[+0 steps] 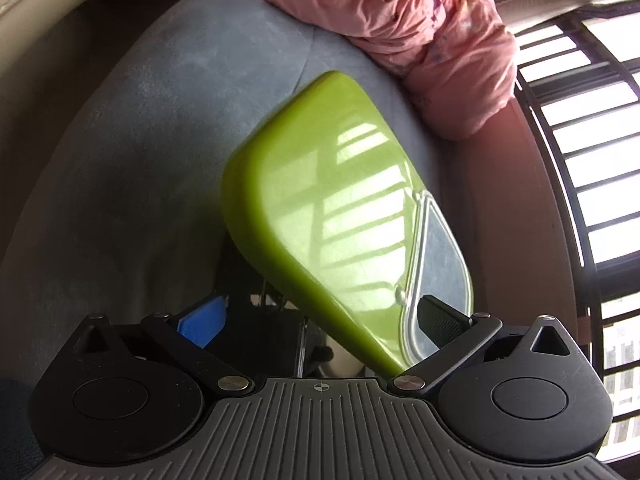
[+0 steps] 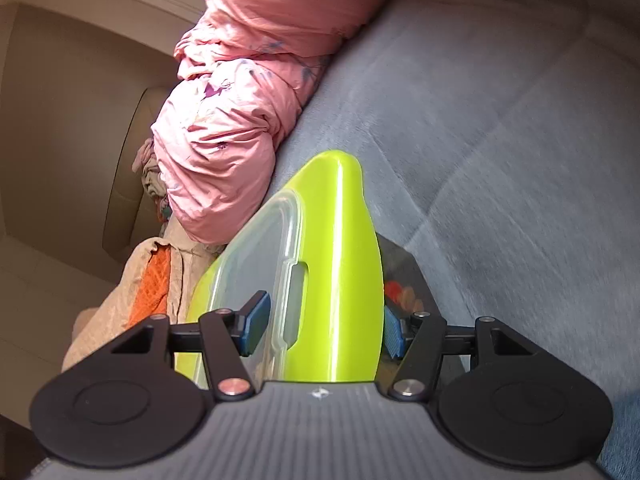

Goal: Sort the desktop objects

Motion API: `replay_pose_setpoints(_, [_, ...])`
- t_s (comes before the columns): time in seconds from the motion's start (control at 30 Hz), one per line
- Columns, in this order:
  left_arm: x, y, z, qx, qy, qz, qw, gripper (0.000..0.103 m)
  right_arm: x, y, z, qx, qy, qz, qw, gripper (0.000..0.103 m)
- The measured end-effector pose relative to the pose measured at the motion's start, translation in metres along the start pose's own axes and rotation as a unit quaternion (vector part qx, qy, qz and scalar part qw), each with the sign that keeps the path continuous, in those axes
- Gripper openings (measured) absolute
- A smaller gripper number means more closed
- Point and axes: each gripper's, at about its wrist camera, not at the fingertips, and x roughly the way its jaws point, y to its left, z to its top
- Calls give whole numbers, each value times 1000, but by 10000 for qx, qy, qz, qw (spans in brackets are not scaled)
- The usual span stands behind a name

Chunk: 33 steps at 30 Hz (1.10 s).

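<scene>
Both my grippers clamp the green lidded box [image 1: 320, 216] mid-frame: right gripper [image 2: 320, 324] across lid and base, left gripper [image 1: 320, 324] probably likewise. Glossy, stiff, light plastic; slippery, so grip the rim.

One green box [image 2: 340, 248] with one clear lid [image 2: 256, 256] is counted between the tongs, one pink quilt [image 2: 240, 112] beyond them, one grey bed cover [image 2: 500, 140] beneath, and one orange-and-beige cloth [image 2: 152, 292] to their left.

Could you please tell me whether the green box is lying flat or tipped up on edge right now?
Tipped on edge. In the right wrist view the green box stands edge-up between the right gripper pads, its clear lid facing sideways rather than up.
</scene>
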Motion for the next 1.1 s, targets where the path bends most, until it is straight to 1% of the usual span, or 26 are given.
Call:
replay_pose_setpoints(0.07, [-4,9,17,-179,-91,-76,9998,103,-3,-8,-4,105,-35,71,9999,60])
replay_pose_setpoints(0.1, [-4,16,28,-343,-103,-105,9993,103,-6,-11,-5,112,-89,46,9999,60])
replay_pose_setpoints(0.13, [-3,23,38,-522,-103,-136,9985,103,-10,-13,-4,90,-164,-16,9998,64])
replay_pose_setpoints(0.17, [0,29,48,-683,-16,-227,9974,103,-14,-15,-3,68,-240,-79,9997,72])
replay_pose_setpoints(0.2, [7,34,56,-838,136,-392,9956,103,-18,-17,-3,46,-315,-141,9994,78])
replay_pose_setpoints(0.23, [15,38,63,-993,300,-575,9929,103,-22,-19,-2,40,-469,-244,9986,87])
replay_pose_setpoints(0.27, [23,42,70,-1147,463,-758,9894,103,-25,-22,1,86,-614,-278,9977,90])
replay_pose_setpoints(0.33, [40,46,79,-1377,716,-865,9841,103,-29,-30,7,232,-831,-228,9960,90])
replay_pose_setpoints(0.4, [55,40,88,-1326,823,-574,9861,103,-25,-37,15,440,-851,-102,9953,90])
replay_pose_setpoints(0.47, [64,27,94,-1093,801,-105,9907,103,-16,-34,24,375,-765,-119,9963,90])
replay_pose_setpoints(0.53, [69,12,97,-838,732,291,9934,103,-8,-29,32,256,-670,-162,9973,89])
replay_pose_setpoints(0.57, [71,4,98,-710,697,489,9938,103,-2,-24,35,148,-576,-184,9981,83])
replay_pose_setpoints(0.6, [70,-3,96,-613,668,499,9946,99,4,-18,38,10,-453,-207,9988,76])
replay_pose_setpoints(0.63, [67,-11,93,-487,637,545,9953,97,11,-10,41,-189,-327,-184,9991,63])
replay_pose_setpoints(0.67, [63,-19,89,-287,612,669,9955,94,15,0,42,-416,-268,-239,9985,57])
replay_pose_setpoints(0.7, [57,-26,84,-67,591,759,9953,90,18,11,43,-636,-253,-362,9970,57])
replay_pose_setpoints(0.73, [52,-28,77,12,587,741,9955,89,21,19,43,-821,-302,-471,9951,58])
replay_pose_setpoints(0.77, [47,-29,69,40,588,691,9959,86,22,25,45,-922,-356,-526,9937,58])
replay_pose_setpoints(0.83, [36,-30,55,95,591,589,9965,85,23,31,50,-1028,-385,-551,9924,58])
replay_pose_setpoints(0.97, [15,-21,26,27,609,386,9974,85,26,33,55,-1179,-181,-446,9919,59])
replay_pose_setpoints(1.03, [17,-16,12,-10,786,306,9964,85,28,30,54,-1217,-82,-419,9916,60])
replay_pose_setpoints(1.1, [25,-9,3,-106,959,286,9949,86,31,27,52,-1267,-67,-521,9905,63])
